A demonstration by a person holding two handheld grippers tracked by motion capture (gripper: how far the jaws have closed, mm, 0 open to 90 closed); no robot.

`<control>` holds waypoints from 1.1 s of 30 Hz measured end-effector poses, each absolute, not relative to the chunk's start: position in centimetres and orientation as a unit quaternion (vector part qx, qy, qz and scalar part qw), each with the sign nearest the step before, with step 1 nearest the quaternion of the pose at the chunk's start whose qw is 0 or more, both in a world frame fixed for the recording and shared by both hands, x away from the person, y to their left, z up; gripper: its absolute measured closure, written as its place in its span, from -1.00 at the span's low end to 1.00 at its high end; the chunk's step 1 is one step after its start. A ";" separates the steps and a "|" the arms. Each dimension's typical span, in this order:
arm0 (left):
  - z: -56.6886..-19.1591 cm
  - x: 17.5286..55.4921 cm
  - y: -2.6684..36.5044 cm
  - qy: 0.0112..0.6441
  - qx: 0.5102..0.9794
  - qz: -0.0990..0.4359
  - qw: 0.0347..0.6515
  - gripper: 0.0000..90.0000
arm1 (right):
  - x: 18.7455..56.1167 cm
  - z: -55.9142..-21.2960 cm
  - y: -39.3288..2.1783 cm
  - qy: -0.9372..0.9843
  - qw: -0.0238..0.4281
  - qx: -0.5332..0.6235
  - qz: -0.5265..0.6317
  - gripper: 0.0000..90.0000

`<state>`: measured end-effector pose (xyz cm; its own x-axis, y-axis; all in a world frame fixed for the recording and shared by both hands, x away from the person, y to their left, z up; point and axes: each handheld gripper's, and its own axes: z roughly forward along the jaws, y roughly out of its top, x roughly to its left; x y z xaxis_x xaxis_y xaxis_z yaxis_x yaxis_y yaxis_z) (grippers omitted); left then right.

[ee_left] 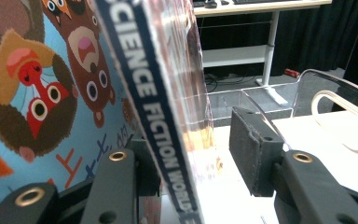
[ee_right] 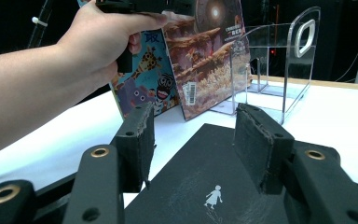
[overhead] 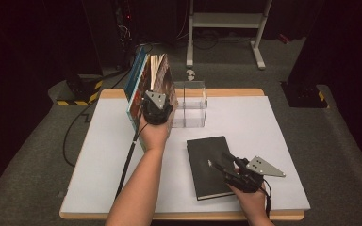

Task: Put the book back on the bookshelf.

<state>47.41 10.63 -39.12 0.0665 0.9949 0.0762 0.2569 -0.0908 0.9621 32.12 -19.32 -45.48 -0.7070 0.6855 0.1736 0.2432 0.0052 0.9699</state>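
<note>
Left tongs (overhead: pixel 156 109), apart, straddled the leaning science-fiction paperback (ee_left: pixel 168 116) to steady it; right tongs (overhead: pixel 217 165) hovered apart over the black hardcover book (overhead: pixel 207 165).

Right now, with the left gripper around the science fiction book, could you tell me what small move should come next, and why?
Probably tip the science fiction book upright toward the clear acrylic holder: it leans, and the left gripper has one pad standing off it.

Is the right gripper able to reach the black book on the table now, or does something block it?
Probably yes. The right gripper already hovers over the black book, which lies flat with nothing on it. Its jaws stand apart above the cover, gripping nothing.
</note>
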 end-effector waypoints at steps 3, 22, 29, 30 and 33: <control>-39.1 47.3 10.7 0.525 0.596 0.437 0.422 0.24 | 32.1 -45.5 -19.3 0.686 0.179 0.338 0.619 0.06; -38.8 45.8 10.7 0.521 0.597 0.436 0.426 0.24 | 32.1 -45.5 -19.0 0.689 0.178 0.337 0.617 0.06; -38.7 45.0 10.8 0.517 0.596 0.441 0.428 0.24 | 32.1 -45.6 -18.8 0.691 0.177 0.335 0.616 0.06; -38.7 44.9 10.8 0.518 0.596 0.441 0.427 0.24 | 32.1 -45.6 -18.8 0.691 0.177 0.335 0.616 0.06; -38.7 44.5 10.9 0.517 0.596 0.439 0.430 0.24 | 32.1 -45.6 -18.8 0.691 0.177 0.335 0.615 0.06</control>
<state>44.53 10.87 -38.74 0.0798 0.9938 0.0781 0.2399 -0.0952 0.9661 32.07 -18.83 -45.60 -0.7124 0.6815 0.1671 0.2447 0.0180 0.9694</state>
